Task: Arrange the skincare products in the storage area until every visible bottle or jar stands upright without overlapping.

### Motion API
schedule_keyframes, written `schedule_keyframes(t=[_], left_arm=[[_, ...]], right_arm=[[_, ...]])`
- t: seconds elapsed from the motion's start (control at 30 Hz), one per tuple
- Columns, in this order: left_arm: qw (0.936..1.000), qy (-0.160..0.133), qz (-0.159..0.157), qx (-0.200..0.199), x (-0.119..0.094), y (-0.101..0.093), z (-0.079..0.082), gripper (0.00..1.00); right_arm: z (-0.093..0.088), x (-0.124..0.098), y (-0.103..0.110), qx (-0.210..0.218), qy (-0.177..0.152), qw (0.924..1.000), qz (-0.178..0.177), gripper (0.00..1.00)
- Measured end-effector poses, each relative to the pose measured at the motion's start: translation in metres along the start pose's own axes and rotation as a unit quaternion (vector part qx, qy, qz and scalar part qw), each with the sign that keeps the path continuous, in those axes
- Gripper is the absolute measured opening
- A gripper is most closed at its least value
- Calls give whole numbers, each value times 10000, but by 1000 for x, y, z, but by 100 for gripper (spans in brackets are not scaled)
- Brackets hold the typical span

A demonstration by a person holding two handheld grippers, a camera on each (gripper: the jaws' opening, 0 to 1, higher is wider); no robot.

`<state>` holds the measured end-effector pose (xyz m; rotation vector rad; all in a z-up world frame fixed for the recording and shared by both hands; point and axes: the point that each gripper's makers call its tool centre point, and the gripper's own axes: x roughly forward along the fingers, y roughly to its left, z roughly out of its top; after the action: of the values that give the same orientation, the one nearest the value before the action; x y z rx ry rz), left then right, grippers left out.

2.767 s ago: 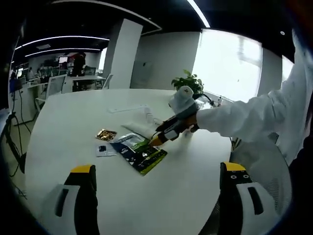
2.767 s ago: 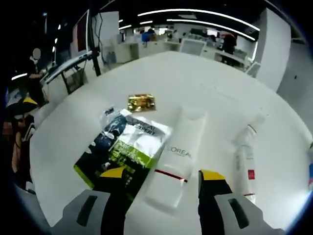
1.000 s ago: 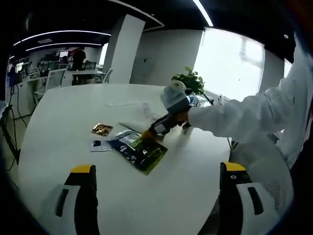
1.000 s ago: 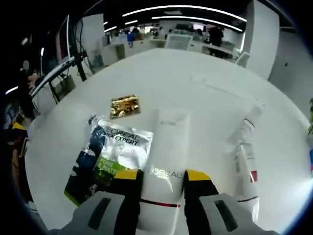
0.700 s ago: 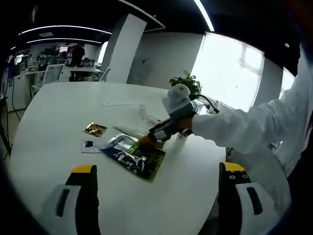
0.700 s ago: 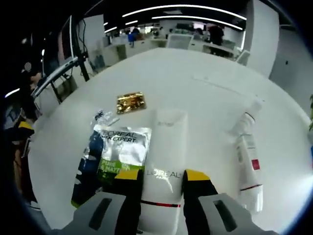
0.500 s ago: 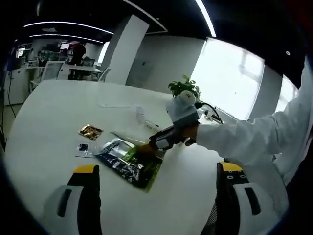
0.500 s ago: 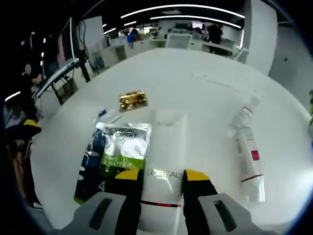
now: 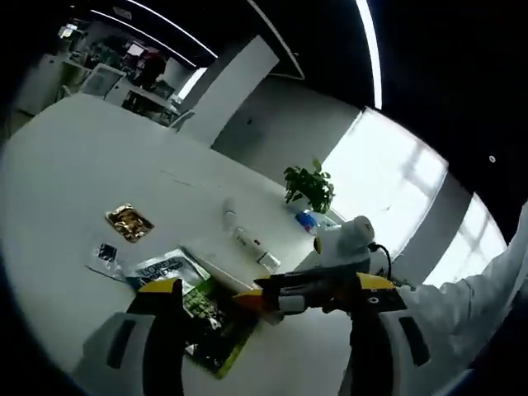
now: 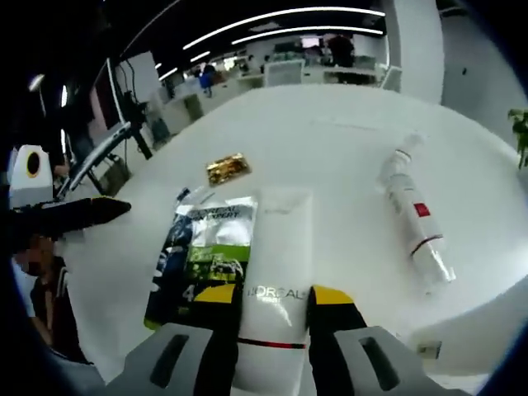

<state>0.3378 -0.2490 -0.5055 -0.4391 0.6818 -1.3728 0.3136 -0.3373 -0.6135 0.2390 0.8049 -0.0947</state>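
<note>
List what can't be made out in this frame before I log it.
- Tube, right gripper view: its lower end is hidden between the right tool jaws.
- Sachets, left gripper view: partly covered by the left tool jaw; print too small.
- Small packet, left gripper view: too small to identify.

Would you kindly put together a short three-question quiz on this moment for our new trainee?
1. True or false: the right tongs are shut on the white tube.
2. Multiple choice: what lies on the table directly beside the white tube, under its left edge? A) the green and white sachet B) a glass jar C) a comb
3. Fill in: the white bottle with the red label is ____ on the table, not upright.

Key: 1 true; 2 A; 3 lying on its side
</note>
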Motion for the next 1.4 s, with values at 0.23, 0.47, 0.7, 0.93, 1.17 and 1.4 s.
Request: schedule_keyframes(t=[0.23, 0.47, 0.7, 0.93, 1.17, 1.4], left_arm=[[9993, 185, -16, -318, 30, 5, -11, 73], [9952, 275, 159, -924, 54, 26, -19, 64], [9903, 422, 341, -1282, 74, 37, -33, 56], [9847, 620, 304, -1599, 92, 42, -43, 40], [9843, 835, 238, -1536, 99, 38, -46, 33], [9825, 899, 321, -1599, 110, 40, -53, 23]], right_arm=[[-7, -5, -1, 565, -134, 9983, 98, 25], [-13, -17, -1, 1102, -289, 9932, 238, 25], [-18, -26, 3, 1764, -446, 9821, 479, 25], [-21, -31, 3, 1816, -473, 9806, 563, 24], [-22, -35, 4, 1861, -520, 9791, 639, 25], [-25, -36, 6, 1916, -562, 9770, 744, 25]])
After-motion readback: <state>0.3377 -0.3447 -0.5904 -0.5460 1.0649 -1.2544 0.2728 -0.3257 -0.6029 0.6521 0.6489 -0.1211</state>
